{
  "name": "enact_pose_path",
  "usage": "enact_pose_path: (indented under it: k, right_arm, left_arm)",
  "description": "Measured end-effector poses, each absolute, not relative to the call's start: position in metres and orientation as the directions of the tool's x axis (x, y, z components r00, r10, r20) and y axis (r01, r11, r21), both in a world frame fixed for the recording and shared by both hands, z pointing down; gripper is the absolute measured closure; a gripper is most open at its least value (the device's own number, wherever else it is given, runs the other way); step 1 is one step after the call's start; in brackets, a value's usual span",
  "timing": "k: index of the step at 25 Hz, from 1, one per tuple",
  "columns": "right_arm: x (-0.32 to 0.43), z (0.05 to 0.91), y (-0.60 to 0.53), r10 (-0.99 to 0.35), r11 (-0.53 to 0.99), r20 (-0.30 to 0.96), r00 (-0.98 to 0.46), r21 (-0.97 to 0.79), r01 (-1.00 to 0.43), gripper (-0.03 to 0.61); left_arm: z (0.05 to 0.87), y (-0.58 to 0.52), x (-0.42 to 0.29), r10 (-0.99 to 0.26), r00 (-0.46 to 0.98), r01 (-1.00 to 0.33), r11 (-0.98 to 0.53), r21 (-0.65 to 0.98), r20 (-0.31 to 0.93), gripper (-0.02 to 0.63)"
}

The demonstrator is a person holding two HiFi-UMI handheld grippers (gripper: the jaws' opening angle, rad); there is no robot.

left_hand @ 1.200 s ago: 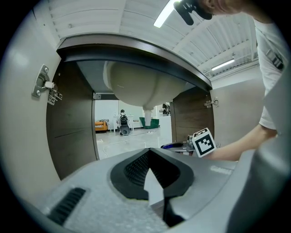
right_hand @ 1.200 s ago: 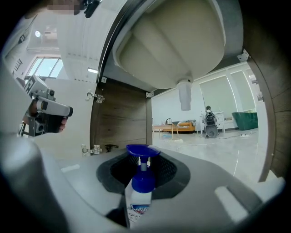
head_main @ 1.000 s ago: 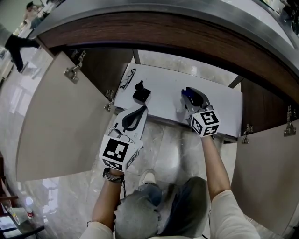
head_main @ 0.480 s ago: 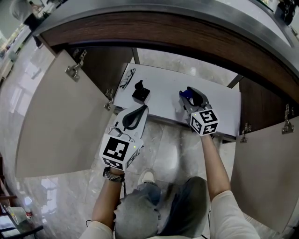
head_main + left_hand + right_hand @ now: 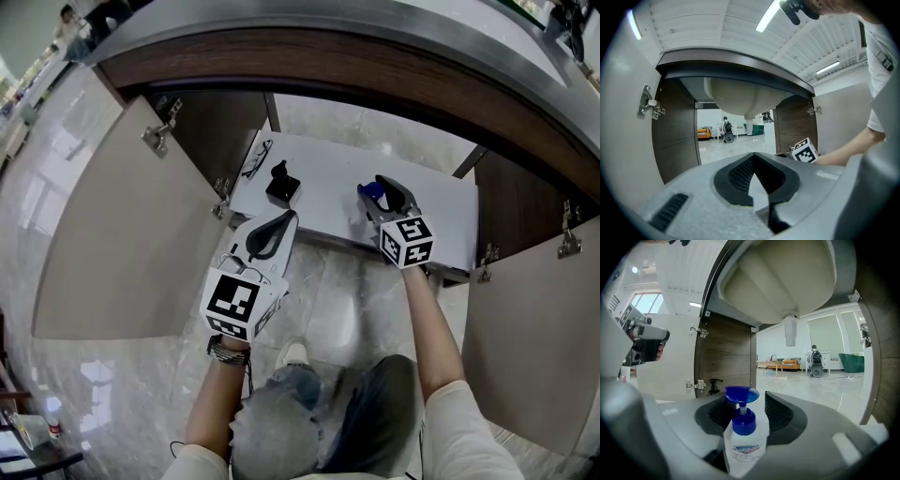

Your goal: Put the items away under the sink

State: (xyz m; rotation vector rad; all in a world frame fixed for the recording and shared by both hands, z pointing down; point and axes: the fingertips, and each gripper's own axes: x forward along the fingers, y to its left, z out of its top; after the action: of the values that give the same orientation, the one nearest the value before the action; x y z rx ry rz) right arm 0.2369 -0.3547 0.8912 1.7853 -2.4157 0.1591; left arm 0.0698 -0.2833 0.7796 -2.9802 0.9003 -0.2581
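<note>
A clear pump bottle point(image 5: 743, 430) with a blue top point(image 5: 372, 192) stands on the white shelf point(image 5: 328, 192) under the sink. It is between the jaws of my right gripper point(image 5: 380, 190). Those jaws have just been opening, and the pads now stand off the bottle on both sides. My left gripper point(image 5: 283, 221) hangs at the shelf's front left edge. Its jaws are shut with nothing in them, as the left gripper view point(image 5: 753, 158) also shows.
A black knobbed item point(image 5: 283, 186) and a thin wire piece point(image 5: 255, 157) lie on the shelf's left part. Both cabinet doors stand open, one left point(image 5: 122, 234) and one right point(image 5: 539, 328). The sink bowl point(image 5: 783, 277) hangs low over the shelf.
Both grippers stay where they were at the shelf. Only the head camera has drifted a little.
</note>
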Motion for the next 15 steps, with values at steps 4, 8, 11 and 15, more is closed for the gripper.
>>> enact_pose_path:
  k: [4,8,11,15]
  right_arm:
    - [0.2360,0.8927,-0.3543,-0.935,0.304,0.185,-0.303,-0.020,-0.952,0.384]
    - [0.2371,0.8945,-0.3550,-0.929,0.313,0.190,-0.318,-0.059,-0.948,0.344]
    - [0.2388,0.8952,-0.3551,-0.930,0.309,0.180,-0.320,-0.086,-0.947,0.325]
    - [0.2453,0.8962,-0.3567,-0.941,0.272,0.182,-0.285,-0.097,-0.958,0.246]
  left_arm:
    - [0.7764,-0.2814,0.0676,-0.556,0.818,-0.552,-0.831,-0.066,0.148,0.612]
    - [0.7763,-0.2803,0.0694,-0.555,0.819,-0.552,-0.831,-0.068,0.147,0.612]
    - [0.7798,-0.2791,0.0721,-0.551,0.821,-0.548,-0.834,-0.067,0.151,0.612]
    - [0.7835,-0.2791,0.0742,-0.550,0.821,-0.547,-0.835,-0.064,0.154,0.612]
